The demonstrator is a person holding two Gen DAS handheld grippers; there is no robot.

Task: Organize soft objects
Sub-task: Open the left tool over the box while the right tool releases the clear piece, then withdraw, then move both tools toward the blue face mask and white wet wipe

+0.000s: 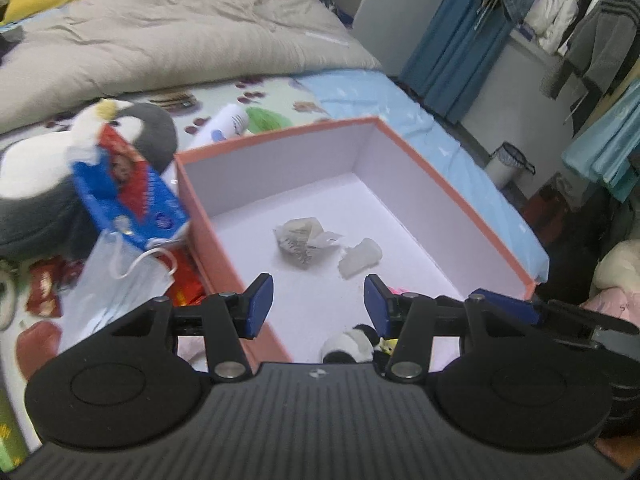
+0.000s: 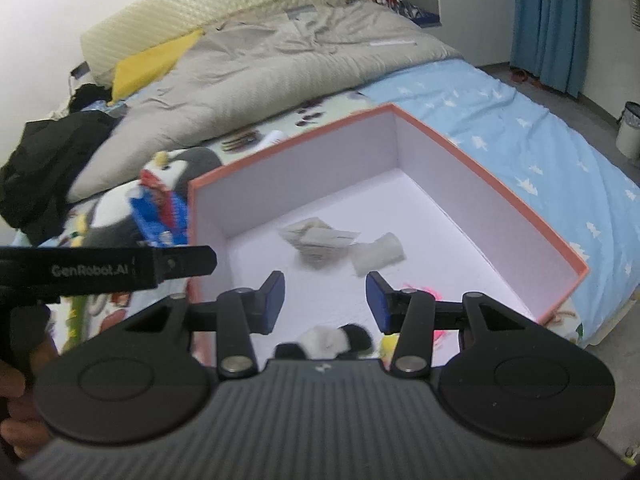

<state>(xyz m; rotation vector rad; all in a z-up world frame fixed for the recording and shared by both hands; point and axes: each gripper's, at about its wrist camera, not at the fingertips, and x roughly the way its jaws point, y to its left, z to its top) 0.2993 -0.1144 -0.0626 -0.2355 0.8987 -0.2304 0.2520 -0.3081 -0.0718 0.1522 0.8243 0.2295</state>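
Panda plush [image 1: 352, 342] lies in the near end of the pink-rimmed box [image 1: 460, 192] on the bed [image 2: 520, 120], below both my tongs. Left tongs [image 1: 319, 306] and right tongs [image 2: 326, 302] are released, grasping nothing. Penguin plush [image 1: 36, 184] sits left of the box.

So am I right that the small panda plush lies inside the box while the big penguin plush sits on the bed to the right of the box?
Not quite: the penguin plush sits left of the box, as the left wrist view shows. The panda plush does lie inside it.
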